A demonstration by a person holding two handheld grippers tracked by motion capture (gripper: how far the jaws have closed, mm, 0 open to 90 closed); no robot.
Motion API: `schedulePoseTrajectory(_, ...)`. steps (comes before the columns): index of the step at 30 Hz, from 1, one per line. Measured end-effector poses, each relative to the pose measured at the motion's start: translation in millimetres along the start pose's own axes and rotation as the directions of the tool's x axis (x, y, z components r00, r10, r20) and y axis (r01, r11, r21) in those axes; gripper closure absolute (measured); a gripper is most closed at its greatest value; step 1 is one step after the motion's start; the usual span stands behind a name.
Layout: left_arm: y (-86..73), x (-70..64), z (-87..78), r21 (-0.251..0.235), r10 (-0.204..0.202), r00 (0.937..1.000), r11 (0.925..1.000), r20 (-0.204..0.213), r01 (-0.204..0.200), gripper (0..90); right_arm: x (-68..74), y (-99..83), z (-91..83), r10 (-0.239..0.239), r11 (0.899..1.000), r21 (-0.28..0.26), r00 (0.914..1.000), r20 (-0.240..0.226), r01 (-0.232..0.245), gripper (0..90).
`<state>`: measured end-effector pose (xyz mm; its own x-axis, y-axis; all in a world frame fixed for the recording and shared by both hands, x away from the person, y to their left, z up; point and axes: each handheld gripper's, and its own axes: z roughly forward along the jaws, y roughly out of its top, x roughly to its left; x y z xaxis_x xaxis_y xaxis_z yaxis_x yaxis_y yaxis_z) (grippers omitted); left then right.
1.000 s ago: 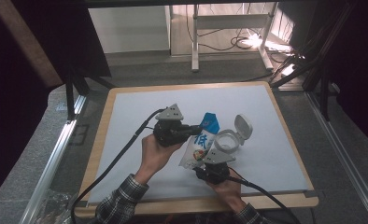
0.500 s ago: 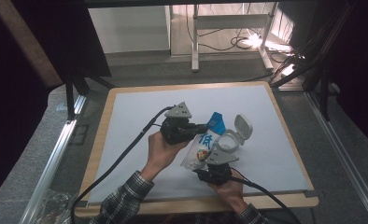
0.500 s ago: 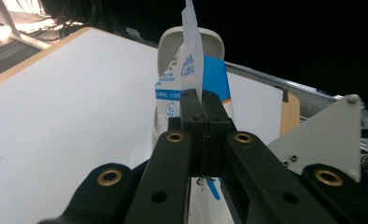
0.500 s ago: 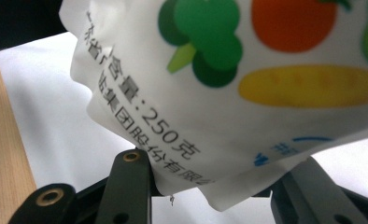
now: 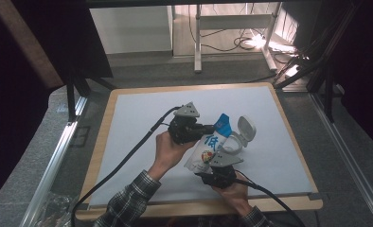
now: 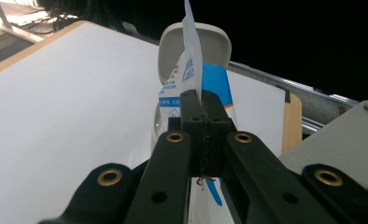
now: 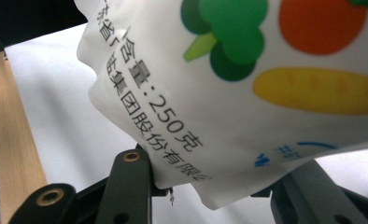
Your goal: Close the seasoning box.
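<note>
Compared with a second ago, the left tool (image 5: 207, 128) pinching the bag (image 5: 209, 146) sits further right of centre; the right tool (image 5: 212, 166) grips its lower edge.

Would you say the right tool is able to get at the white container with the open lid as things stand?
Probably not right away: the right tool grips the bottom edge of the pouch, which the left tool pinches near its top. The white container stands just beyond the pouch, so the pouch must be released first.

White-and-blue pouch (image 5: 208, 153) with vegetable print, white container (image 5: 239, 135)
</note>
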<state>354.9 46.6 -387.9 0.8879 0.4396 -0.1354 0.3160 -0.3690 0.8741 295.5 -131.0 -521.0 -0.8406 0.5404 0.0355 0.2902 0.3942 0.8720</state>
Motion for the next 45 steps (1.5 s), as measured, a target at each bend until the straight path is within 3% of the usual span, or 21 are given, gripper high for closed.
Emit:
schedulePoseTrajectory(4, 0.3, 2.4, 2.5, -0.002, -0.013, 0.9998, 0.9999, 0.012, 0.013, 90.0, -0.2, -0.2, -0.9, 0.015, 1.000, 0.000, 0.9998, -0.016, -0.015, 61.7)
schedulePoseTrajectory(9, 6.1, -1.1, 9.4, 0.026, 0.018, 0.9998, 0.9995, 0.004, -0.018, 90.0, -0.2, -0.9, -1.6, 0.018, 1.000, -0.002, 0.9996, -0.023, -0.018, 62.0)
schedulePoseTrajectory(27, 6.0, 7.1, 20.3, 0.020, -0.013, 0.9999, 0.9997, -0.007, 0.013, 90.0, -2.7, 0.0, -3.1, 0.044, 0.999, -0.013, 0.9964, -0.072, -0.045, 62.3)
schedulePoseTrajectory(33, 12.9, 1.4, 25.9, 0.040, 0.015, 0.9998, 0.9991, -0.010, -0.015, 90.0, -3.6, 0.8, -3.6, 0.045, 0.999, -0.024, 0.9964, -0.072, -0.047, 62.2)
schedulePoseTrajectory(45, 12.5, 5.1, 31.2, 0.038, -0.007, 1.0000, 0.9992, -0.005, 0.007, 90.0, -4.2, 2.2, -4.3, 0.070, 0.997, -0.033, 0.9918, -0.107, -0.073, 62.2)
